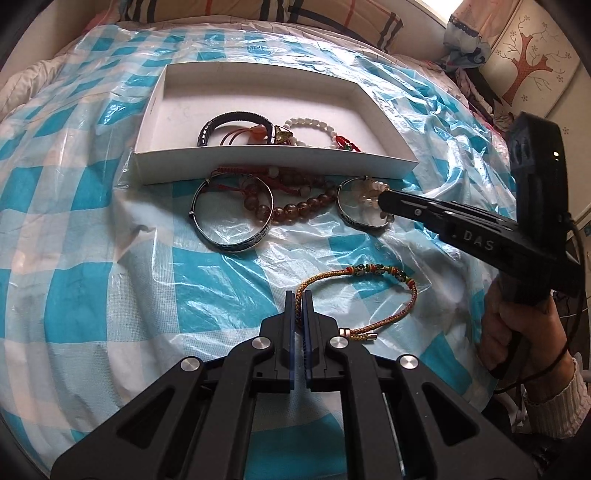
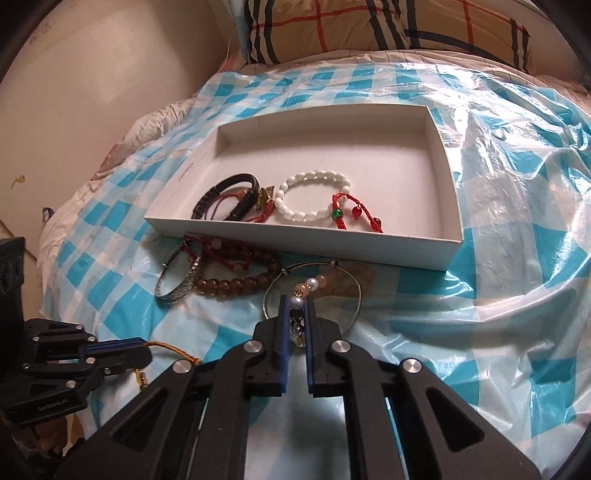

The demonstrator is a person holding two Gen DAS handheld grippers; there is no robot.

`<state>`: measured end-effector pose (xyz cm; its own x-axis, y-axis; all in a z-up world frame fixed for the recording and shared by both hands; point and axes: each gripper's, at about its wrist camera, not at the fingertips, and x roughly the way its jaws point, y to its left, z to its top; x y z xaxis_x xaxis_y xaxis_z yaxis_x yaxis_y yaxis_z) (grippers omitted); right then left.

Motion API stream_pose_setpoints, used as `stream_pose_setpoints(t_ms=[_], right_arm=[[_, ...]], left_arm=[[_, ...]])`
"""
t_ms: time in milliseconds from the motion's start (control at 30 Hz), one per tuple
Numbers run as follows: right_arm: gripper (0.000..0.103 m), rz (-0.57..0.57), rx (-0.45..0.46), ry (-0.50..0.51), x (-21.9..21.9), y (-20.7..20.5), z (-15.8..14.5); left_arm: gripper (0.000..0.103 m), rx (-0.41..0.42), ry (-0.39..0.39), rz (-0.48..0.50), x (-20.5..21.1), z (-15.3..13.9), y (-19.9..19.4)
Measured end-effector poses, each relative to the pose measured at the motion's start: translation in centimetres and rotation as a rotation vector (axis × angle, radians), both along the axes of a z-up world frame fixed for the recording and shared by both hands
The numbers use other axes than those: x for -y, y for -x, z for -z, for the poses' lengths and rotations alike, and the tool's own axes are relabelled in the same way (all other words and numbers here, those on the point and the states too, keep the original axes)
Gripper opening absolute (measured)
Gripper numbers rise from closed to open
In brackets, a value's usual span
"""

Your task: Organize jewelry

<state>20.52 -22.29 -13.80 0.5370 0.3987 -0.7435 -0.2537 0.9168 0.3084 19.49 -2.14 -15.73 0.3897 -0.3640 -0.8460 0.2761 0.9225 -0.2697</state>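
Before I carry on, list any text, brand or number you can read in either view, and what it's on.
"DAS": raised letters on the side of the right gripper, seen in the left wrist view; a mark before them is unclear.
Small embossed lettering on the left gripper body, in the right wrist view: too blurred to read.
Small printed line on the white box's left rim: too small to read.

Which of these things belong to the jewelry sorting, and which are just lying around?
Job: white cardboard tray, white bead bracelet, brown bead strand, thin silver bangle, braided gold cord bracelet.
Lying about: plaid pillow, blue checkered plastic sheet.
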Motion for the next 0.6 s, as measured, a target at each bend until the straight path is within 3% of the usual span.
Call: stream_pose_setpoints(t_ms=[167,367,600], right_arm=[[0.008,0.008,0.063,-0.124,1.4,3.0,-2.7],[0.008,0.012,0.095,-0.2,2.1,5.7,-5.3],[0.008,0.019,0.166,-0.206,2.1,8.8,-8.7]], left_arm=[[0.003,0.023,0.015,-0.009,-0.3,-1.3,0.6],[0.003,0.072,0.036,-0.007,-0.1,-4.0,1.6],[0.003,0.142,0.065,-0.005,0.0,-7.9,3.5]])
